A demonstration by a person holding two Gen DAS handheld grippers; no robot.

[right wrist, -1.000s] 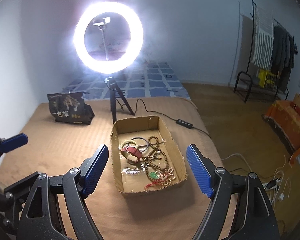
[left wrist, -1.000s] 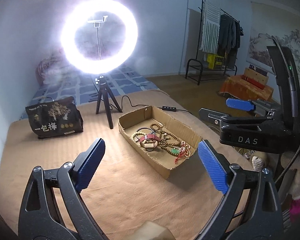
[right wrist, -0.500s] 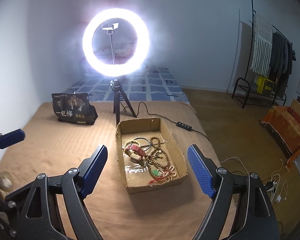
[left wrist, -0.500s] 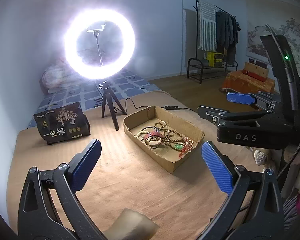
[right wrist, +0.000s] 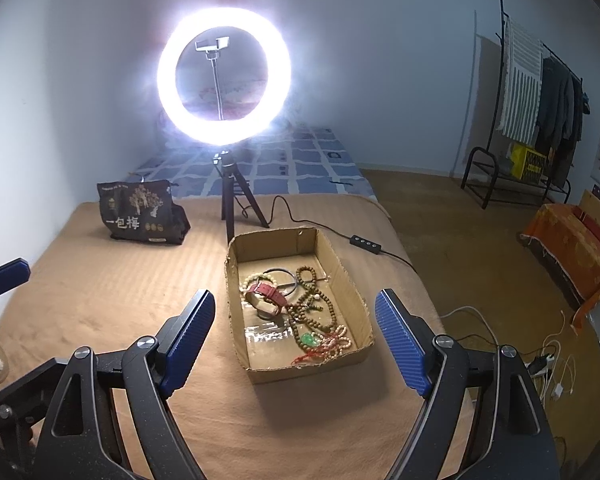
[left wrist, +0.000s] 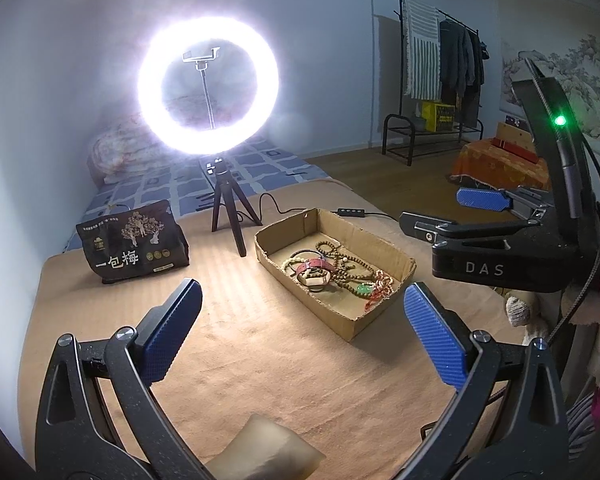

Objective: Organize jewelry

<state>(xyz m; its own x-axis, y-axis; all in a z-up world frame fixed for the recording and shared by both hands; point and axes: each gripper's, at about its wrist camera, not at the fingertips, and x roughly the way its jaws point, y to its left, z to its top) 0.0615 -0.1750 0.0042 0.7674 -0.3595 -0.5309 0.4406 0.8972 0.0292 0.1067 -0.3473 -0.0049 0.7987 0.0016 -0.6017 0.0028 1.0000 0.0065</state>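
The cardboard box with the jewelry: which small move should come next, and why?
Probably the right gripper should go forward and down toward the red watch in the cardboard box. Both grippers are open and empty, above the brown blanket. The watch lies on top of the tangled beads, so it looks easiest to lift first.

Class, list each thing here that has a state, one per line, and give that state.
Ring light: switched on.
Box: open-topped, holding tangled jewelry.
Bag: upright, closed.
Left tongs: open, empty; jaws have just been opening.
Right tongs: open, empty.
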